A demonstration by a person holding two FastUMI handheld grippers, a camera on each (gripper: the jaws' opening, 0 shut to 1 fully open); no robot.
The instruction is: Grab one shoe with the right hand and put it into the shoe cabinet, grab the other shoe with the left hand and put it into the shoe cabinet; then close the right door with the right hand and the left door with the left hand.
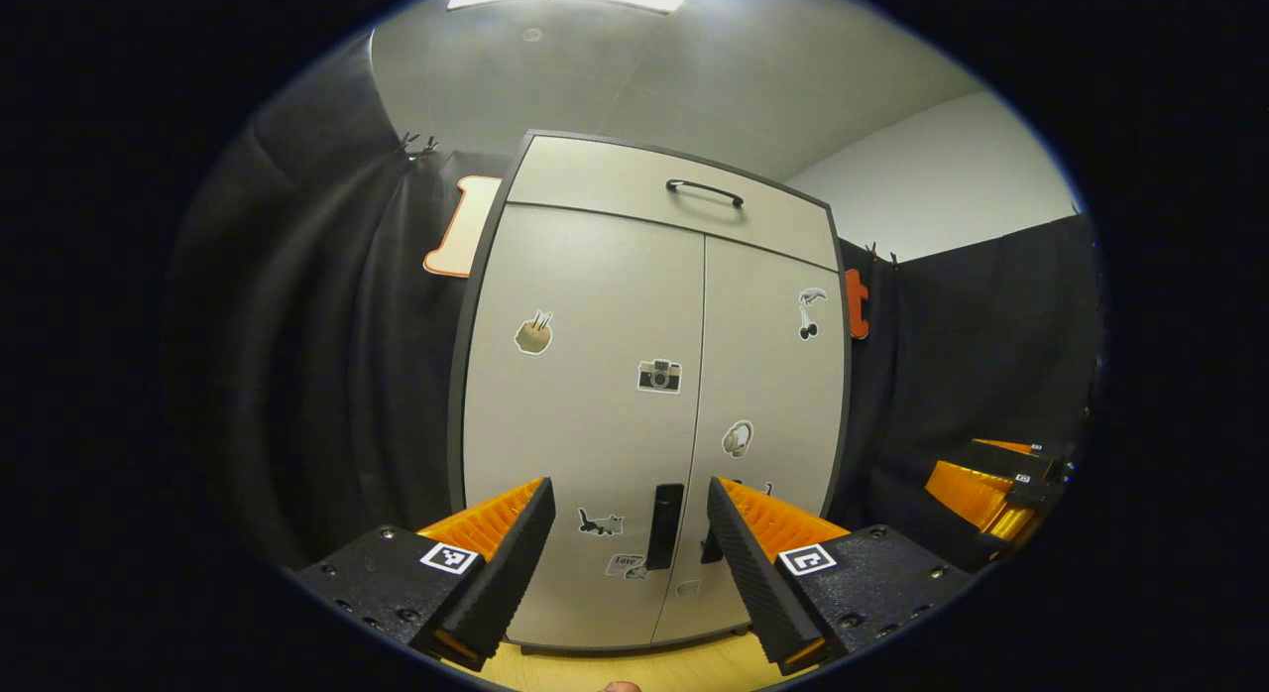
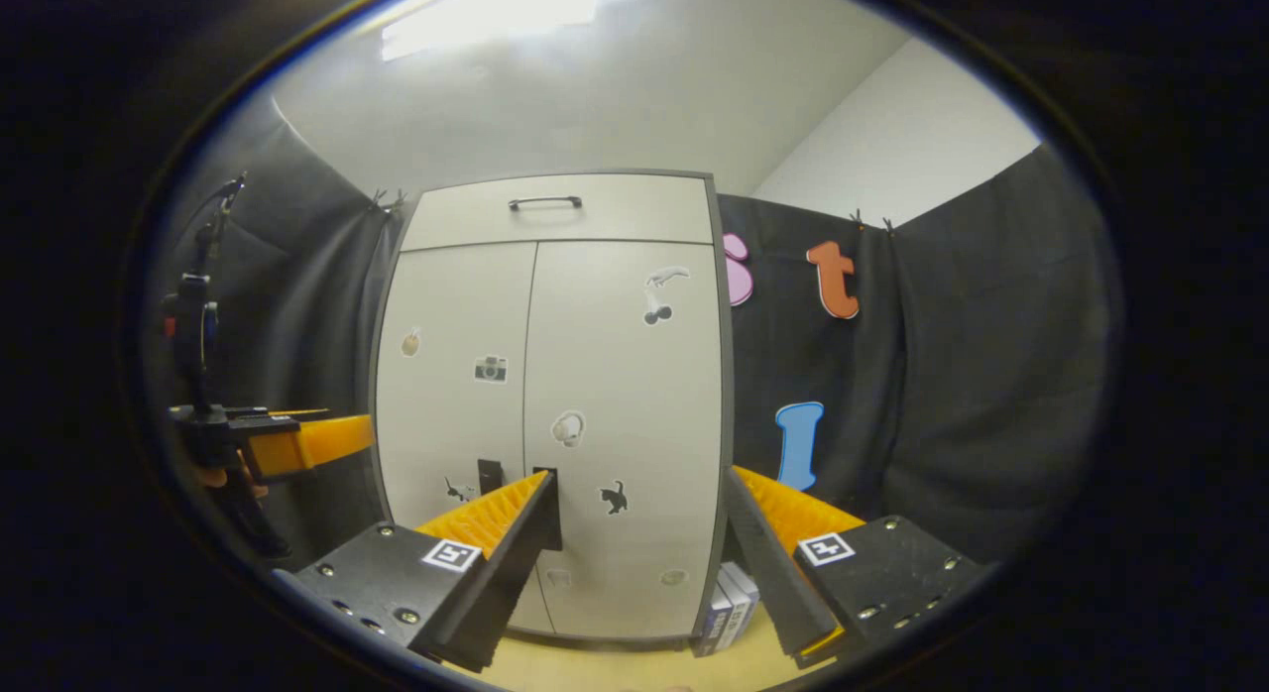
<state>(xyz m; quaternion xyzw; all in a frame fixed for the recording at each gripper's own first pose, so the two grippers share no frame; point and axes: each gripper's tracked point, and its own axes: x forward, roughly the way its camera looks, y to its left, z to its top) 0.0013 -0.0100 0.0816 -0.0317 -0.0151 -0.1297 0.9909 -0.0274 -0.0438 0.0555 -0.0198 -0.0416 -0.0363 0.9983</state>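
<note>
Both doors of your cabinet (image 1: 649,375) are shut flush, so the shoes are hidden from you; whatever is inside cannot be made out. The left door (image 1: 585,395) and right door (image 1: 768,395) meet at a thin seam, with the two dark handles (image 1: 664,525) low down beside it; in the right gripper view your own finger covers part of one handle. The small stickers on the doors are too small to read in detail. Some boxes (image 2: 729,595) stand on the floor (image 2: 615,662) just beside the cabinet's right edge, partly cut off by your right finger.

Your left gripper (image 1: 630,563) is spread wide with nothing between its fingers, pointing straight at the low middle of the cabinet, apart from the door. Your right gripper (image 2: 639,563) is spread wide too and holds nothing, aimed at the right door's lower part. In the right gripper view you see the left gripper off to the left, level, pointing toward the cabinet's left side; the hand (image 2: 233,482) under it is mostly hidden.
</note>
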